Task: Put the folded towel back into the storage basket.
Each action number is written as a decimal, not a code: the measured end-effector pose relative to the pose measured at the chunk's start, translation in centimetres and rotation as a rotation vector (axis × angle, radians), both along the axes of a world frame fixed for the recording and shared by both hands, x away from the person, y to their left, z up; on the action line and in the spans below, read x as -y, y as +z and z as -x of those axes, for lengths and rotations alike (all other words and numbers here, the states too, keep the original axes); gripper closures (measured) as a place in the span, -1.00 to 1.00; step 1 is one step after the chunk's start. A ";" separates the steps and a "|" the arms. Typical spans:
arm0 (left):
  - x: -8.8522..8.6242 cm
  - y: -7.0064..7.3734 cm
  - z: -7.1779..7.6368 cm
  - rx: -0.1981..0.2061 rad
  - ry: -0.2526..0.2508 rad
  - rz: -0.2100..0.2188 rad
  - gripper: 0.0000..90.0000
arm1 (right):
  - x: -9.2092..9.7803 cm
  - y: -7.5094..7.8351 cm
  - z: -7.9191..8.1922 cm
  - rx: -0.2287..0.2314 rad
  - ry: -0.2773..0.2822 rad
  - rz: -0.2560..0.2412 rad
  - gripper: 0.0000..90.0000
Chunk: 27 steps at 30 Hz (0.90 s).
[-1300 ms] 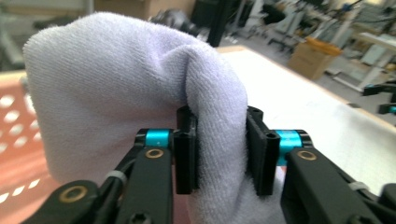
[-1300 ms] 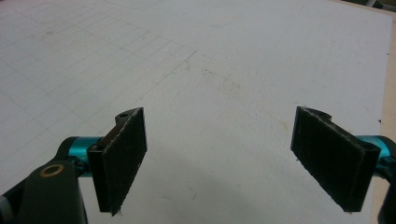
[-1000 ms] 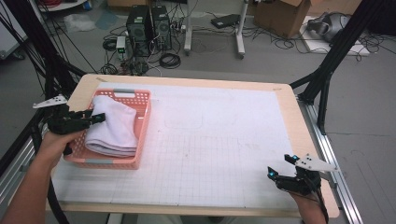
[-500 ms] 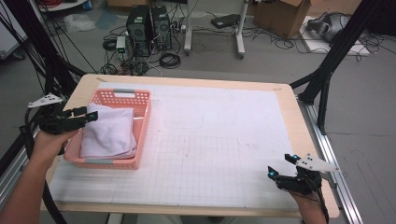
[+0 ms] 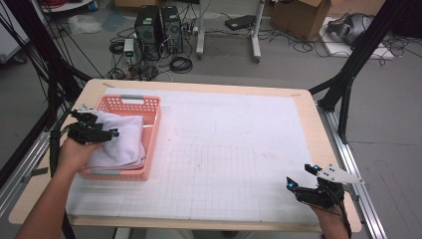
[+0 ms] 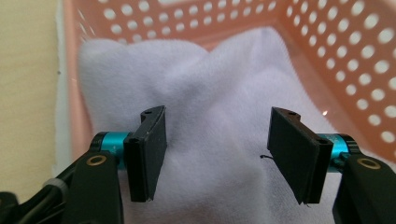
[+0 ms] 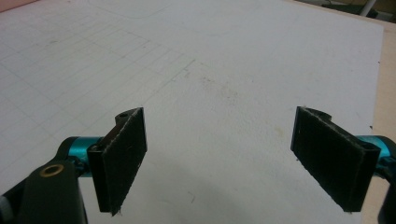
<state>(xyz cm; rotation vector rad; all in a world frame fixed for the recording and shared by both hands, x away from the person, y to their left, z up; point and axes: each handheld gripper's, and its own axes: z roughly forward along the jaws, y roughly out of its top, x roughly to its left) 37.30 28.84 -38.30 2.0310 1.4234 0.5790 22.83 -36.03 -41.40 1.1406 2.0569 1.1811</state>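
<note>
A folded white towel (image 5: 121, 141) lies in a pink perforated basket (image 5: 149, 133) at the table's left side. My left gripper (image 5: 110, 133) hovers over the towel's left part with its jaws open. In the left gripper view the towel (image 6: 210, 98) spreads under the open jaws of the left gripper (image 6: 217, 158), inside the basket's holed walls (image 6: 327, 42). My right gripper (image 5: 297, 182) rests near the front right corner of the table, open. The right gripper view has its jaws (image 7: 233, 161) wide apart over the bare white gridded mat (image 7: 196, 70).
The white gridded mat (image 5: 239, 149) covers most of the wooden table (image 5: 318, 124). Beyond the far edge, on the floor, stand computer towers (image 5: 159, 25), cables and cardboard boxes (image 5: 298, 12). Black frame legs (image 5: 348, 74) rise at the right.
My left gripper has shifted a little toward the near left over the towel, which has settled lower into the basket. The right gripper has stayed put.
</note>
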 end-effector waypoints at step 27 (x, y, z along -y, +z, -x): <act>-0.6 -0.5 0.2 0.176 0.036 0.267 -0.18 | 0.2 0.1 -0.1 0.005 -0.001 -0.009 -0.61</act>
